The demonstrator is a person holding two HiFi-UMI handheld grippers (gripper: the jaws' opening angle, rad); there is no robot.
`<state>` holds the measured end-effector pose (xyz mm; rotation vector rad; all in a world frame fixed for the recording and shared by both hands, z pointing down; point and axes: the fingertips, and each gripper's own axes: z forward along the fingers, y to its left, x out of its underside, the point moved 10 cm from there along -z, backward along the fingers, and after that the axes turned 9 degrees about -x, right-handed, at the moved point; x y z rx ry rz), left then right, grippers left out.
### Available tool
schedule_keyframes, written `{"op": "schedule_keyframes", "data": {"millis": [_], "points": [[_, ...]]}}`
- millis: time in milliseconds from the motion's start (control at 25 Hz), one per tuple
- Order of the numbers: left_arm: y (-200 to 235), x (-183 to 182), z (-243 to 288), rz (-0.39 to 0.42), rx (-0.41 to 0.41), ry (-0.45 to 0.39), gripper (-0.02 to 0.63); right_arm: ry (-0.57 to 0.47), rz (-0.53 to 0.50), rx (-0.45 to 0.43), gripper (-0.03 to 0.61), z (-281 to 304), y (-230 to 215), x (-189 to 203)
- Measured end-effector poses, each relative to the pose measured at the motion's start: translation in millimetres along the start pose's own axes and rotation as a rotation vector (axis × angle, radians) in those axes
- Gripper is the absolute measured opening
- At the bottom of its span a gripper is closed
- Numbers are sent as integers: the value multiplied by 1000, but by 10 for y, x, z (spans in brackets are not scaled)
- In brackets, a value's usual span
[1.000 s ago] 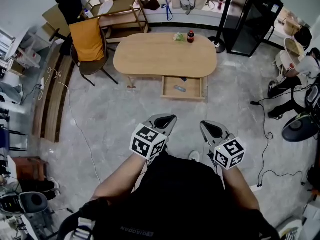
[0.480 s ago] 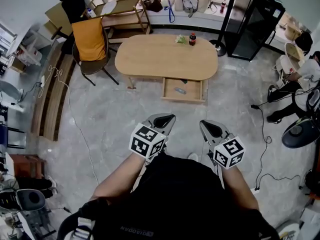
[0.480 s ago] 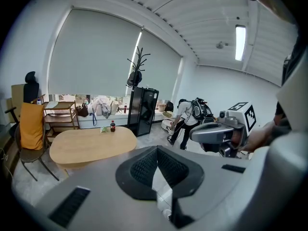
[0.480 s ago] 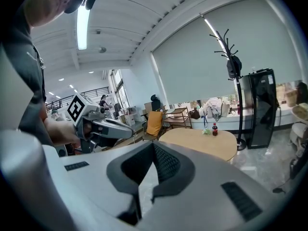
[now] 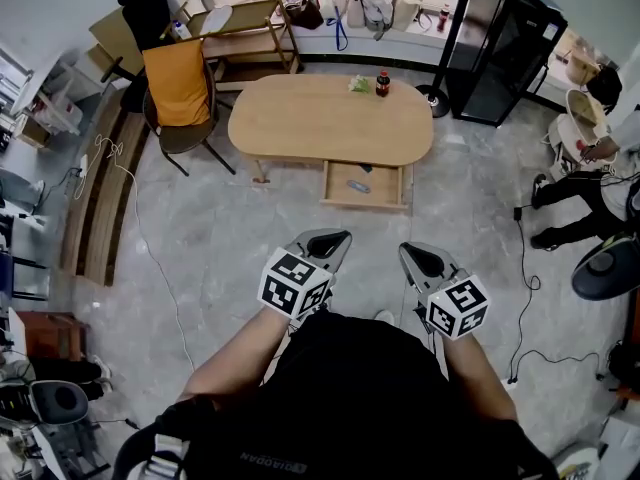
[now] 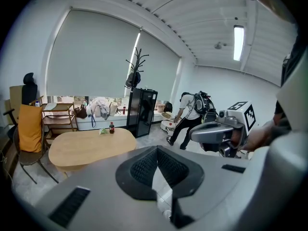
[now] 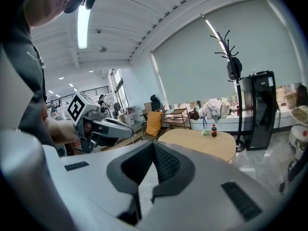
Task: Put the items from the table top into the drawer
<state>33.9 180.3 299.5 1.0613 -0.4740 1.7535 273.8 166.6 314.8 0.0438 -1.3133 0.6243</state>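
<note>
An oval wooden table (image 5: 330, 118) stands across the room, its drawer (image 5: 365, 183) pulled open toward me with a small grey item (image 5: 358, 185) inside. On the table's far edge stand a dark cola bottle (image 5: 382, 83) and a small green packet (image 5: 360, 85); the left gripper view shows the bottle (image 6: 111, 127) too, as does the right gripper view (image 7: 213, 130). My left gripper (image 5: 337, 238) and right gripper (image 5: 415, 251) are held side by side near my body, far from the table. Both are shut and empty.
A chair draped in orange cloth (image 5: 177, 83) stands left of the table, with a wooden shelf cart (image 5: 245, 28) behind it. A black cabinet (image 5: 500, 38) and coat stand are at the back right. A person (image 5: 600, 138) bends at the far right. Cables lie on the floor.
Both grippers have stayed where they were, still shut. The head view has shifted slightly, and the person at the right has moved a little.
</note>
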Motion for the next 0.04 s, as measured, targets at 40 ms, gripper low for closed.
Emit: {"op": "schedule_keyframes", "data": {"millis": [40], "points": [[0,-6,4,1,0,0,5,0,-1,0,3,-3,-5,-5]]}}
